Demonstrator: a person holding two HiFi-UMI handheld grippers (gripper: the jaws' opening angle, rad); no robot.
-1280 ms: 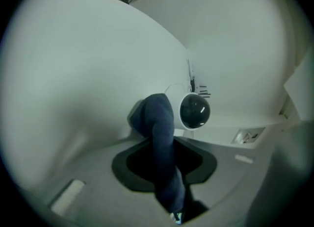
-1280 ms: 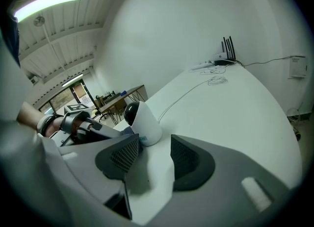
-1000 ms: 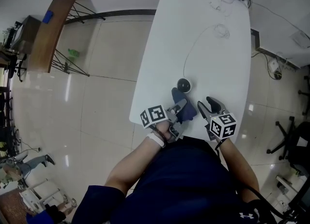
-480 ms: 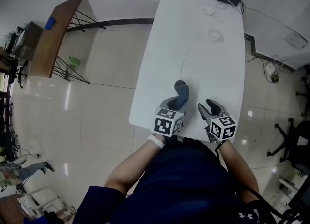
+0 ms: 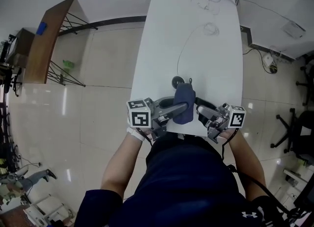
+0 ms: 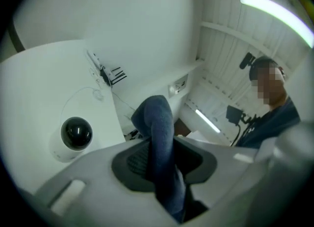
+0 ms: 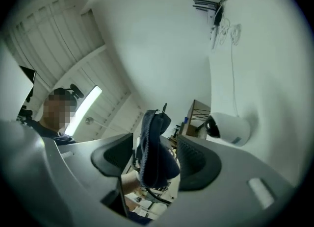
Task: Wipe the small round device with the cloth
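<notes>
**Subject.** The small round device (image 5: 177, 82) is a dome camera. It stands at the centre of the head view on the white surface (image 5: 196, 49), just beyond the cloth (image 5: 184, 103) and apart from it. Wiping has not begun.

**Claws.** The left claw (image 5: 177, 109) is clenched on a fold of the cloth and holds it clear of the surface. The right claw (image 5: 202, 111) has just been opening. The cloth stands between its pads, but they do not press on it.

**Risks.**
- Only one grip bears the cloth. If the left claw slackens, I judge the cloth would fall near the surface's near edge.
- The device looks light, so a firm sideways wipe could slide or tip it.
- Its thin white cable (image 5: 184, 49) could catch on a claw tip.
- The bunched cloth offers a narrow face, and a hard claw tip might meet the lens.

**Materials.**
- Device: smooth white plastic shell with a glossy black dome.
- Cloth: dark blue, soft, fine-napped and thickly folded.
- Pads: dark and ribbed.
- Surface: matt white and flat.
</notes>
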